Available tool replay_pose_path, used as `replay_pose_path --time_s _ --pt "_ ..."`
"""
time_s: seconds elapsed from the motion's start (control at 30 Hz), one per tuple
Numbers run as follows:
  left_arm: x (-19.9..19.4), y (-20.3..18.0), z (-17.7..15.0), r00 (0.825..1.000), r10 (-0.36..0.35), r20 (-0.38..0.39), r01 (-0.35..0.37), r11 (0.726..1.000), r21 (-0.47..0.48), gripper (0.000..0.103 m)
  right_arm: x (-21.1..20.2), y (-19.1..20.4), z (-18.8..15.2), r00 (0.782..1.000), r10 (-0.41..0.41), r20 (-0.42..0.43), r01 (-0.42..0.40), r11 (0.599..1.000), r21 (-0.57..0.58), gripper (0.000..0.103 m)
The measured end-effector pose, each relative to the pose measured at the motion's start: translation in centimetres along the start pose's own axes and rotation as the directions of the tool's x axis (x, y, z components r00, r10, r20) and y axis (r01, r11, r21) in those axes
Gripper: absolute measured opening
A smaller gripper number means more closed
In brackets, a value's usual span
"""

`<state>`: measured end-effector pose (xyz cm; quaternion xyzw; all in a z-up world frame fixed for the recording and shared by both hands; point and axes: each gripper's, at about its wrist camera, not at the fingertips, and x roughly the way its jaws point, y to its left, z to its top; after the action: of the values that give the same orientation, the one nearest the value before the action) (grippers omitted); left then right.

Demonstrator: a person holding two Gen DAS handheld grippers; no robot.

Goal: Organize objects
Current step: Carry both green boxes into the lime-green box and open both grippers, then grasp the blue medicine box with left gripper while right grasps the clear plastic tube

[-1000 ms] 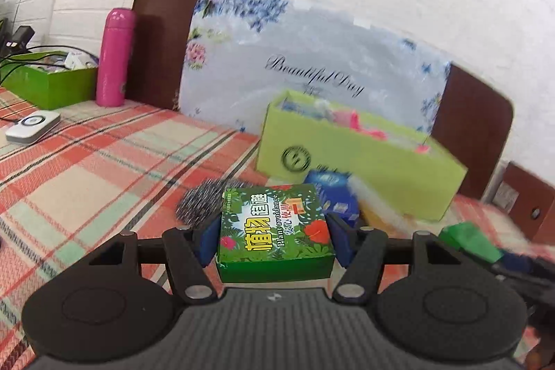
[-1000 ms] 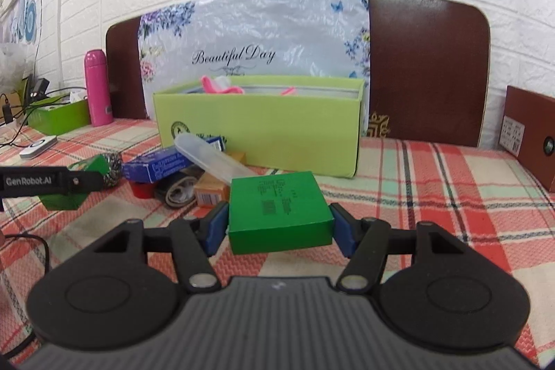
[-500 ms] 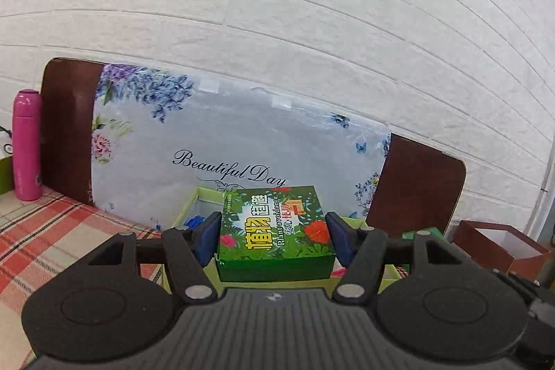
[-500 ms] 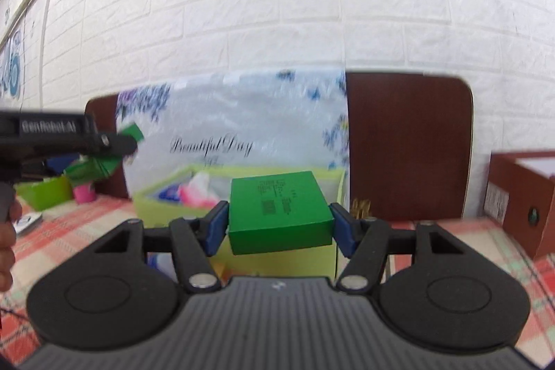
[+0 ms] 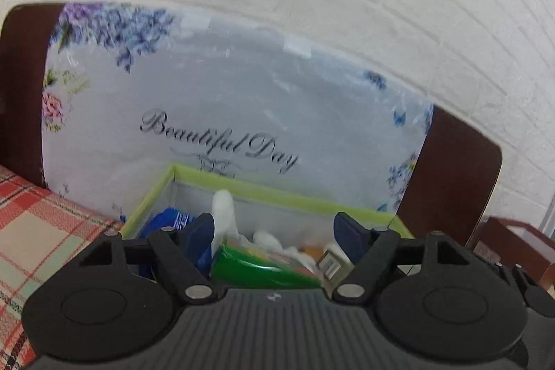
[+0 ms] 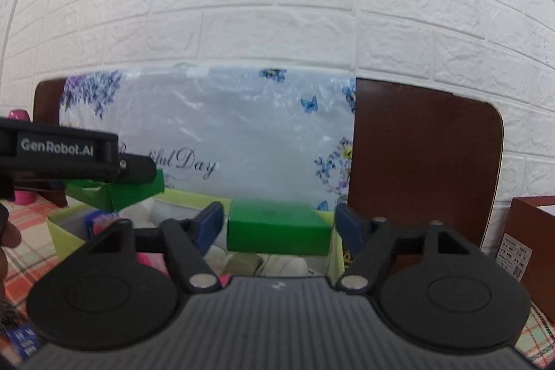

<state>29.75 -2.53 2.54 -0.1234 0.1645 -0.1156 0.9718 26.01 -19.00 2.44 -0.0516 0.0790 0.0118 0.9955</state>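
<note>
My left gripper [image 5: 275, 231] hovers over the open lime-green storage box [image 5: 277, 193], its jaws opening. The printed green box [image 5: 260, 269] has tipped down and sits lower between the fingers, free of the pads. My right gripper [image 6: 277, 221] hangs over the right end of the same lime box [image 6: 59, 227], jaws also opening. The plain green box [image 6: 277, 227] lies between its pads with a small gap on each side. In the right wrist view the left gripper [image 6: 131, 172] reaches in from the left, with the printed box [image 6: 114, 193] tilted under it.
The lime box holds a blue pack [image 5: 166, 221] and white and pink items. Behind it a floral plastic sheet [image 5: 225, 113] leans on a brown panel [image 6: 423, 162] against the white brick wall. A brown carton [image 6: 530, 231] stands right, a pink bottle [image 6: 17, 115] left. A hand [image 6: 7, 234] shows at the left edge.
Both grippers have moved forward over the lime box and spread their jaws. Each green box, gripped in the earlier frames, now sits loose; the printed one has tipped downward.
</note>
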Motion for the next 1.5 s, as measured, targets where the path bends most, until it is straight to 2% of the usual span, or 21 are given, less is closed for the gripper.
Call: replay_pose_path --time_s 0.03,0.1,0.2,0.37,0.47,0.77,0.93,1.07,1.23,1.37,1.43,1.5 --pt "0.5 0.4 -0.1 1.0 -0.014 -0.023 0.013 1.0 -0.013 0.079 0.3 0.2 -0.8 1.0 0.003 -0.024 -0.004 1.0 -0.02 0.095" --pt "0.9 0.8 -0.4 0.999 -0.027 -0.042 0.026 0.999 -0.027 0.079 0.1 0.0 -1.4 1.0 0.022 -0.006 -0.022 1.0 0.012 0.095" --pt "0.8 0.4 -0.6 0.999 -0.013 -0.046 0.013 1.0 0.001 0.079 -0.1 -0.6 -1.5 0.999 0.05 -0.01 -0.049 0.998 0.051 0.103" --pt "0.4 -0.1 -0.8 0.999 0.002 -0.052 -0.001 1.0 0.008 0.079 -0.4 -0.7 -1.2 0.999 0.049 -0.013 -0.048 0.997 0.063 0.103" --pt "-0.1 -0.4 -0.6 0.996 0.03 -0.088 -0.03 1.0 0.005 0.079 -1.0 -0.6 -0.8 0.999 0.04 -0.031 -0.039 0.998 0.043 0.103" --pt "-4.5 -2.1 -1.4 0.993 0.073 -0.094 -0.069 0.997 0.042 0.08 -6.6 -0.9 0.2 0.999 0.044 0.002 -0.044 0.997 0.059 0.103" --pt "-9.3 -1.3 -2.7 0.991 0.08 -0.109 -0.076 0.996 0.035 0.08 -9.2 -1.2 -1.0 0.994 0.09 -0.055 -0.085 0.993 0.084 0.103" --pt "-12.9 0.1 -5.6 0.979 0.102 -0.176 -0.1 0.995 0.018 0.08 -9.4 -0.9 -3.0 0.97 0.184 -0.159 -0.163 0.977 0.138 0.103" --pt "-15.0 1.5 -9.0 0.954 0.139 -0.264 -0.143 0.99 0.007 0.08 -8.4 0.3 -3.9 0.953 0.181 -0.242 -0.158 0.981 0.113 0.103" --pt "-15.9 1.0 -8.5 0.964 0.126 -0.232 -0.124 0.992 0.025 0.08 -7.2 0.2 -4.3 0.927 0.227 -0.298 -0.194 0.971 0.137 0.103" --pt "-16.1 0.6 -8.0 0.971 0.116 -0.211 -0.111 0.993 0.035 0.08 -6.1 0.1 -4.4 0.9 0.289 -0.326 -0.247 0.955 0.165 0.103" --pt "-15.7 0.2 -7.5 0.974 0.102 -0.204 -0.093 0.994 0.054 0.08 -4.9 -0.1 -4.7 0.863 0.355 -0.359 -0.297 0.932 0.208 0.103"
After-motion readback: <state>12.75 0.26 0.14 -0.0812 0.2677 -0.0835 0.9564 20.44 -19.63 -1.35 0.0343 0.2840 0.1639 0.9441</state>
